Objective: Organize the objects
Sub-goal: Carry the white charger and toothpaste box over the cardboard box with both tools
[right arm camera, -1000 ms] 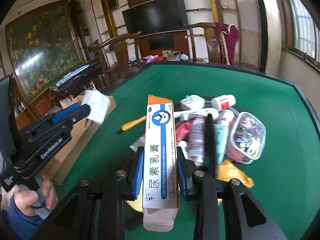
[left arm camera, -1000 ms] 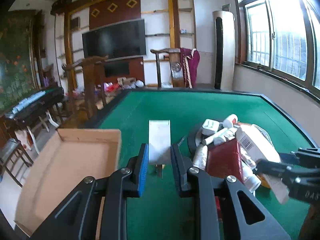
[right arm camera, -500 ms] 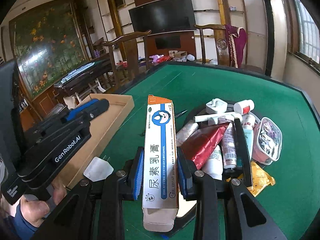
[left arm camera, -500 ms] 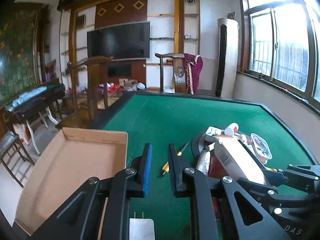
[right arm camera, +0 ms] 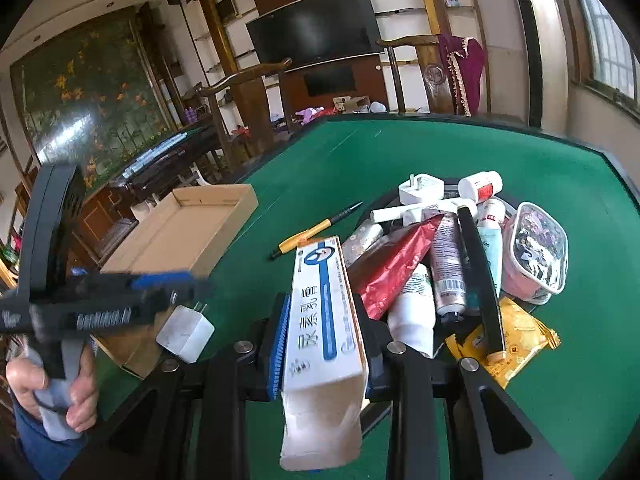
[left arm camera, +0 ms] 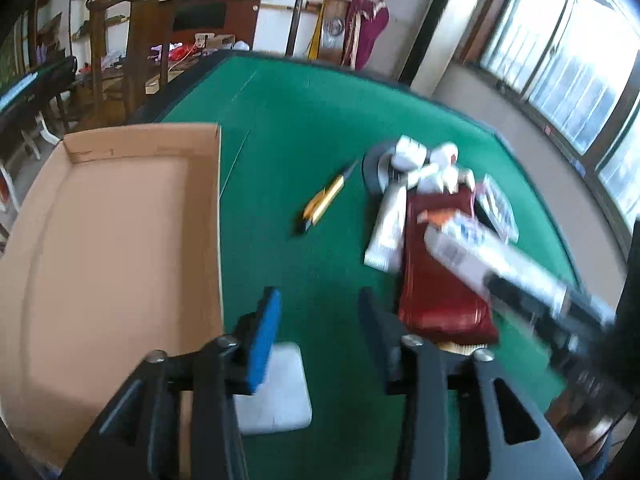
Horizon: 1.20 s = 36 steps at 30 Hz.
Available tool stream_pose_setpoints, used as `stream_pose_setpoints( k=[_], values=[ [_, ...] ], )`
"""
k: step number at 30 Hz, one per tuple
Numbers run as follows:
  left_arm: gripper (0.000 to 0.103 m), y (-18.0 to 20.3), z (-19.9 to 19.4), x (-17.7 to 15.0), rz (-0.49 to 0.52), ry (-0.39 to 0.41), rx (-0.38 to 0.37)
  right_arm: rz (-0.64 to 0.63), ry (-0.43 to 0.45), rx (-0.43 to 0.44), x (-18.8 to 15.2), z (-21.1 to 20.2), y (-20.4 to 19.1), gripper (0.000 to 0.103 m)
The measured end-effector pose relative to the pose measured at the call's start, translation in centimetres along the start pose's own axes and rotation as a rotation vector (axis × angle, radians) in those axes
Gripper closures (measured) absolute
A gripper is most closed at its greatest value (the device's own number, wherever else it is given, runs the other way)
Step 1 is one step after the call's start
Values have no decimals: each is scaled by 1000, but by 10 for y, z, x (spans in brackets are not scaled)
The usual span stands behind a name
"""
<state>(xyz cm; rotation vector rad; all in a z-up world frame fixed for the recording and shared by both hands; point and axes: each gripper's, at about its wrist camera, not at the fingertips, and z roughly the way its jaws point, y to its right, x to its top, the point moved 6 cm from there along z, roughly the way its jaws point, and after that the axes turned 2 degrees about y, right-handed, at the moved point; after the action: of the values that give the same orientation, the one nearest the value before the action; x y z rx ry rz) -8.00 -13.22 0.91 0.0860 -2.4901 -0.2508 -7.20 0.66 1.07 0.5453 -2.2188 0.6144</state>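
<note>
Nearest, held in the right gripper (right arm camera: 324,336): a long white carton with a blue stripe (right arm camera: 322,344), clamped across its narrow width between both pads, near end flap gaping. Probably light and hollow, thin cardboard, so easy to crush with a strong squeeze; best gripped on the flat long sides close to the middle, away from the loose flap.

Next, the left gripper (left arm camera: 318,330), parted wide and holding nothing, hanging low over the green desk (left arm camera: 280,120). Just under its blue pad, a white plug adapter (left arm camera: 276,388) lying flat on the felt, outside the cardboard tray (left arm camera: 108,236), close beside the tray's edge. Hard plastic, small, dense, rather slippery; safest taken on two flat opposite faces, not by the metal prongs.

Farther out, a yellow pen (right arm camera: 316,230) alone on the desk: thin, stiff, rolling easily. Beyond it a heap on a dark round plate (right arm camera: 508,204): red foil pouch (right arm camera: 396,264), tubes, bottles, a clear lidded tub (right arm camera: 534,252). Contents of the tub hard to make out, maybe wrapped sweets. Foil and tubes soft, likely to slip.
</note>
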Motion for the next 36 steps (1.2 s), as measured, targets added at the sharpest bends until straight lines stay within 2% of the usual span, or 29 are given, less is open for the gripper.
stream_pose_setpoints(
  k=[5,9,12,14,18,21,24,27,29,36],
  values=[
    [59,6,-11,-22,81,-86,69,24,-30,16,-7,1,3,73],
    [57,-7,-11,-35,82,-146,128,15,-51,16,-12,5,-1,74],
    [57,-5,-9,-42,110,-172,148,8,-53,23,-13,4,-4,74],
    [57,-6,-8,-44,162,-162,198,6,-53,29,-14,4,-5,74],
    [47,-22,-7,-43,135,-159,282,-7,-50,31,-13,4,-8,74],
    [46,-23,-6,-39,90,-151,256,-12,-50,30,-14,4,-7,74],
    [45,-21,9,-44,82,-197,283,-11,-52,30,-15,5,-7,74],
    [42,-25,12,-41,58,-169,306,-14,-54,25,-14,6,-6,74],
    [58,-28,10,-40,16,-143,266,-19,-59,22,-16,7,-7,74],
    [59,-18,1,-46,-17,-97,178,-39,-56,27,-15,6,-13,74]
  ],
)
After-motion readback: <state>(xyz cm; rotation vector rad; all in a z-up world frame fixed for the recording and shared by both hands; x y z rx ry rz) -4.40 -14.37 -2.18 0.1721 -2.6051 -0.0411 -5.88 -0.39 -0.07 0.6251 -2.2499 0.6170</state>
